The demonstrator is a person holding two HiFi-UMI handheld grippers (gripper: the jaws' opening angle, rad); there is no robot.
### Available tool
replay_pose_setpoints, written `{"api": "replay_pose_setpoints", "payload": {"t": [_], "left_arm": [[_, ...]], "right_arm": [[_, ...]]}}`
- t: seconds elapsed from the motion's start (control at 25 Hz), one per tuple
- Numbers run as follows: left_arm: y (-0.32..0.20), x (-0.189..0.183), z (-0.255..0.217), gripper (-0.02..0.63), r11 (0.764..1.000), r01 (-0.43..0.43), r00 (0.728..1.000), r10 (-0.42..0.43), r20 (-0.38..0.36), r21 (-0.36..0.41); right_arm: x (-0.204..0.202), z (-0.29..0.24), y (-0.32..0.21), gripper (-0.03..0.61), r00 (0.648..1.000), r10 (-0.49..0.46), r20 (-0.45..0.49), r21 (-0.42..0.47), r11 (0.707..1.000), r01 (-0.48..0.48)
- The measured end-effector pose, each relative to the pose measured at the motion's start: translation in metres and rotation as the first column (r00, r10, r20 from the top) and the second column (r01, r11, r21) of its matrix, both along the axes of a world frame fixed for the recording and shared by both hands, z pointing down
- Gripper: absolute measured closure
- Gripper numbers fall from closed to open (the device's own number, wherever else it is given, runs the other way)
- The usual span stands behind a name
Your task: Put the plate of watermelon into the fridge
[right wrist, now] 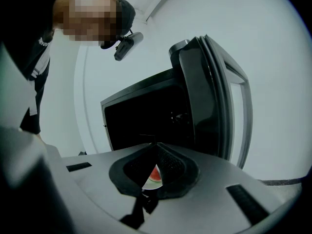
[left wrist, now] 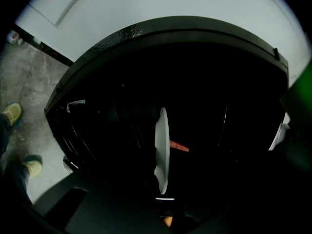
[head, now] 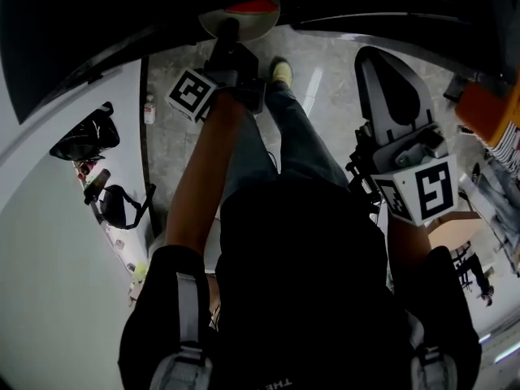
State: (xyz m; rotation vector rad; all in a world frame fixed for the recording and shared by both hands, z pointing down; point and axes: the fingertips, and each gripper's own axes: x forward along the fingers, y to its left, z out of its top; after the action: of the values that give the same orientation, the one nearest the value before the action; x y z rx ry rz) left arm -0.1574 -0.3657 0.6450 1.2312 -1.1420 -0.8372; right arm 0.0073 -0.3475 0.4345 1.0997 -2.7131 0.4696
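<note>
My left gripper [head: 231, 32] is shut on the near rim of a white plate [head: 218, 23] carrying red watermelon [head: 253, 6], held out at the dark fridge opening [head: 366, 6]. In the left gripper view the plate [left wrist: 162, 150] shows edge-on with a red watermelon piece [left wrist: 179, 146] to its right, in front of the black fridge interior [left wrist: 195, 82]; the jaws themselves are lost in shadow at the bottom. My right gripper [head: 388, 75] is shut and holds nothing, out to the right. Through the small gap under its tips [right wrist: 155, 146] the plate with watermelon [right wrist: 153, 175] shows.
The black fridge [right wrist: 146, 111] has its door [right wrist: 214, 91] swung open to the right. My shoes [head: 281, 71] stand on the grey floor close to it. A white counter on the left carries black bags [head: 85, 136] and a small bottle [head: 149, 108].
</note>
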Motion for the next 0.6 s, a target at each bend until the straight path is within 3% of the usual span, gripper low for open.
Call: {"api": "replay_pose_setpoints", "payload": {"t": [0.6], "left_arm": [[-0.014,-0.011,0.037,0.588,0.995,0.059,0.998,-0.057,0.034,-0.076]], "right_arm": [[-0.008,-0.003,0.013,0.572,0.999,-0.023,0.027,-0.027,0.999,0.023]]}}
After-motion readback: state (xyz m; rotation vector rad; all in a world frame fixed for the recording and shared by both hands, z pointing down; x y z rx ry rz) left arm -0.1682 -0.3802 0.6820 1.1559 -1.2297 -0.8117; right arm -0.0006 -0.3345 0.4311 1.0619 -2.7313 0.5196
